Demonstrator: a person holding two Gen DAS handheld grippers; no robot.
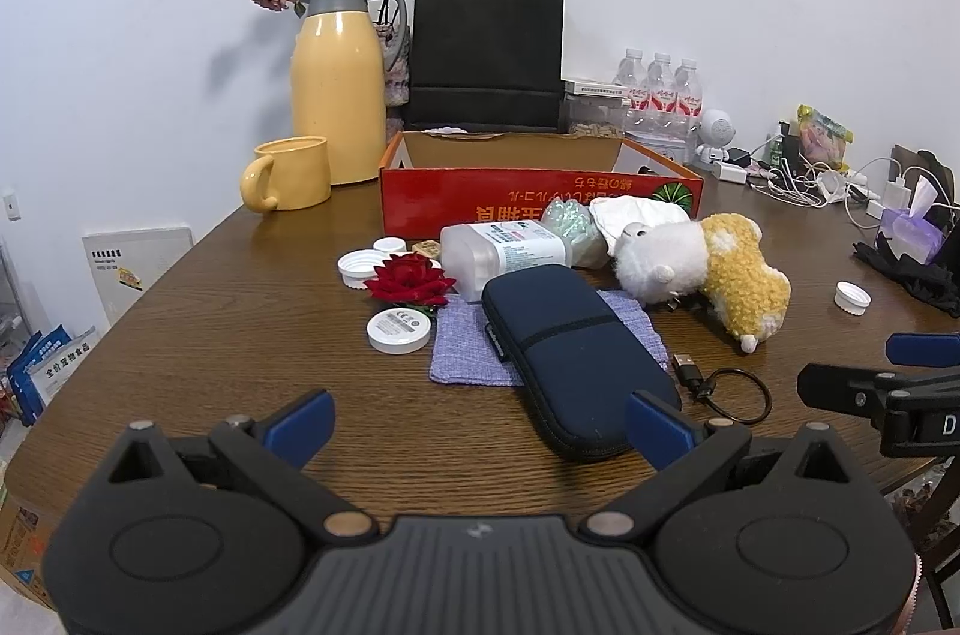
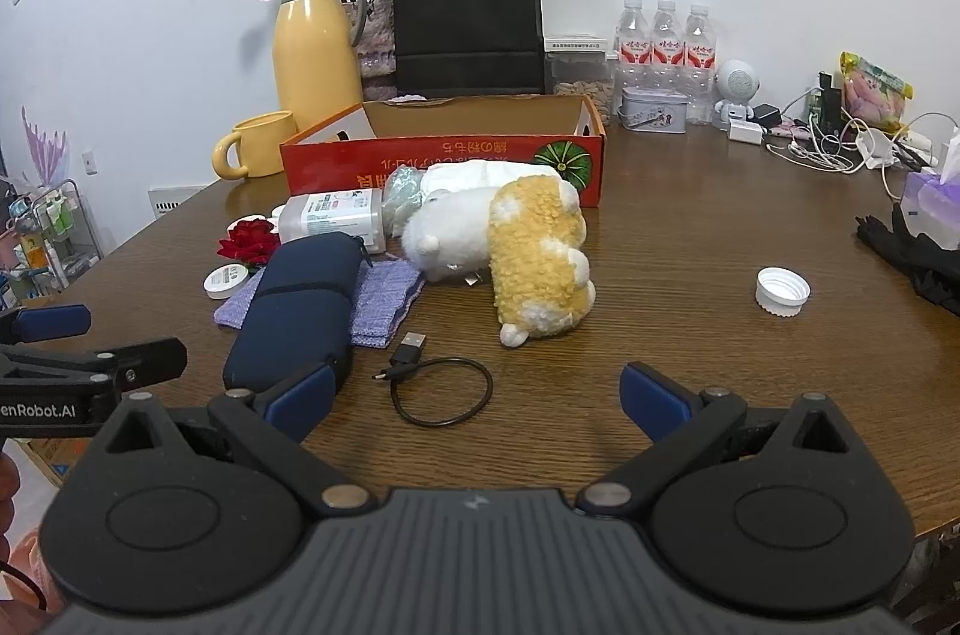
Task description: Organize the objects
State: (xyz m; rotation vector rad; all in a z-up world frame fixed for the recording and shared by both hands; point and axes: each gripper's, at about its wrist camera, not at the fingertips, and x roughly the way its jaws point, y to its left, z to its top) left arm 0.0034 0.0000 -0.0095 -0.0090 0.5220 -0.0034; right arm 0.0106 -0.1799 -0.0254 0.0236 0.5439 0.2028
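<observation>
You hold both tools low over the near edge of the table [image 1: 210, 287], and each is spread wide with nothing between its pads: the left hand-held gripper [image 1: 477, 422] points toward the navy zip case [image 1: 567, 347], the right hand-held gripper [image 2: 477, 398] toward the looped black USB cable [image 2: 441, 386]. The things to tidy lie in a cluster near the middle of the table, just in front of the open red cardboard box [image 1: 528, 203], which looks like the likely place for them. The case lies partly on a lilac knitted cloth [image 1: 474, 347]; it looks semi-stiff and light, so I would take it across its narrow width near the middle. The yellow-and-white plush toy [image 2: 528, 257] is soft and will give under the pads, so pinch deep into the body, not a foot. The clear plastic bottle [image 1: 510, 254] lies on its side and may roll or slip; grip it across the flat label faces. The cable is limp and thin; the plug end is the surest hold. The red fabric rose [image 1: 411, 281] is delicate. The left view shows the two white caps [image 1: 372, 260] and the round white tin [image 1: 399, 329] by the rose clearly; in the right view the caps are mostly hidden. The right view shows the lone white cap [image 2: 782, 291] toward the table's right edge much better, and a small metal tin [image 2: 654, 110] behind the box.
</observation>
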